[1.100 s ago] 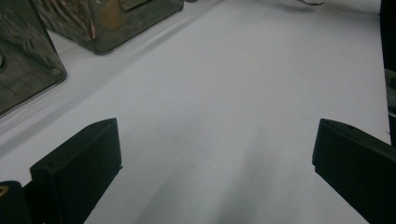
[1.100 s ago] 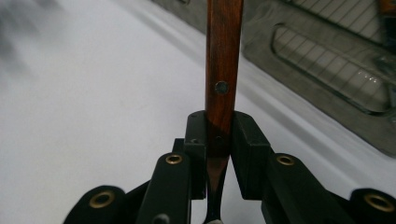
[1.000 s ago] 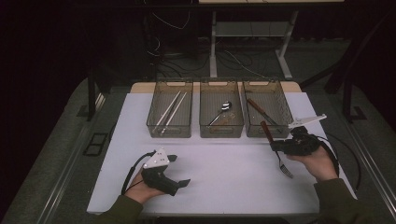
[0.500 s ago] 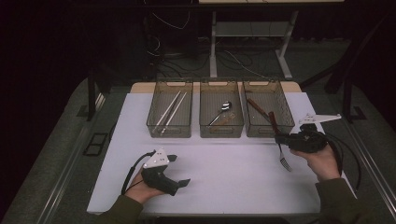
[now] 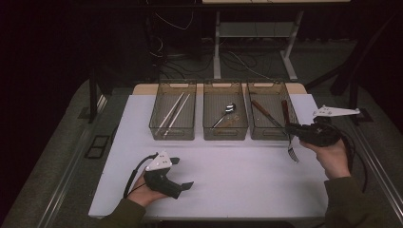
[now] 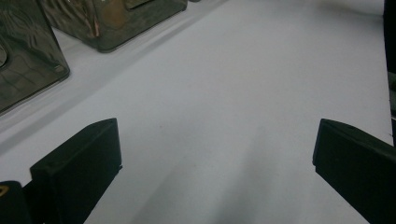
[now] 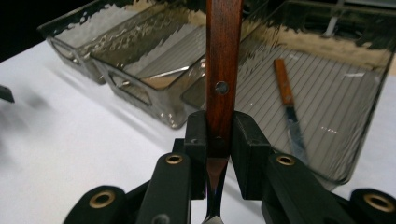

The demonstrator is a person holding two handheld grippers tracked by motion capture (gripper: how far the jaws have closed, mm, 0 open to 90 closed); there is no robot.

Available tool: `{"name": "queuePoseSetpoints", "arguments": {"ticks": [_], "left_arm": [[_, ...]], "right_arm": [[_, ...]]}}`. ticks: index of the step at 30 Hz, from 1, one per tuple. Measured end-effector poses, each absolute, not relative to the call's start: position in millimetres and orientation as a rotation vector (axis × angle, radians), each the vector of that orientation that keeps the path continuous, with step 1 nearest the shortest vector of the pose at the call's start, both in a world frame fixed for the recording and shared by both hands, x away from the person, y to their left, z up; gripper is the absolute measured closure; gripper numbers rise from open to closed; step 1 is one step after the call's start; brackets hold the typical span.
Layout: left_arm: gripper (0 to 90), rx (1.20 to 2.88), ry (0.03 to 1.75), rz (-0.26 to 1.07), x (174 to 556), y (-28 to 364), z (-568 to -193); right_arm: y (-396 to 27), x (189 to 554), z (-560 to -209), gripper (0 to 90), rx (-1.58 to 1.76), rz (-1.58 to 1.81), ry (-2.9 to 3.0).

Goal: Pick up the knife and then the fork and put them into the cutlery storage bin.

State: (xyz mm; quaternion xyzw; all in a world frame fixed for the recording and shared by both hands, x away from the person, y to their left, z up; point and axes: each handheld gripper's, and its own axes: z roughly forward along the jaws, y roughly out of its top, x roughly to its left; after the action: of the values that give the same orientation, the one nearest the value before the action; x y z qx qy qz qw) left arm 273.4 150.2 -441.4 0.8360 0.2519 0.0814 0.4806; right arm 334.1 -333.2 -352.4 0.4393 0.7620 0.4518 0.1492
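A fork with a reddish wooden handle is clamped between the jaws of my right gripper. In the high view the right gripper hovers just in front of the right bin. The fork hangs tines down above the white mat, and its handle rises over the bin's right side. My left gripper rests on the mat at the front left. Its jaws stand wide apart with only bare mat between them.
Three smoky clear bins stand in a row at the back of the white mat. The left bin holds chopsticks, the middle bin a spoon, the right bin a wooden-handled knife. Dark floor borders the table edges.
My right gripper has risen and shifted right with the fork, lifting its tines off the mat. The left gripper has stayed put.
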Motion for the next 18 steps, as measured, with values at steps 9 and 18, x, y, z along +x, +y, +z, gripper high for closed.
{"name": "queuePoseSetpoints", "arguments": {"ticks": [9,18], "left_arm": [[0.0,2.037,0.622,0.197,274,150,-442],[0.0,2.035,0.622,0.198,274,151,-442]], "right_arm": [[-336,343,-335,77.6,1.258,1.342,2.117],[-332,364,-316,77.6,1.255,1.326,2.083]]}}
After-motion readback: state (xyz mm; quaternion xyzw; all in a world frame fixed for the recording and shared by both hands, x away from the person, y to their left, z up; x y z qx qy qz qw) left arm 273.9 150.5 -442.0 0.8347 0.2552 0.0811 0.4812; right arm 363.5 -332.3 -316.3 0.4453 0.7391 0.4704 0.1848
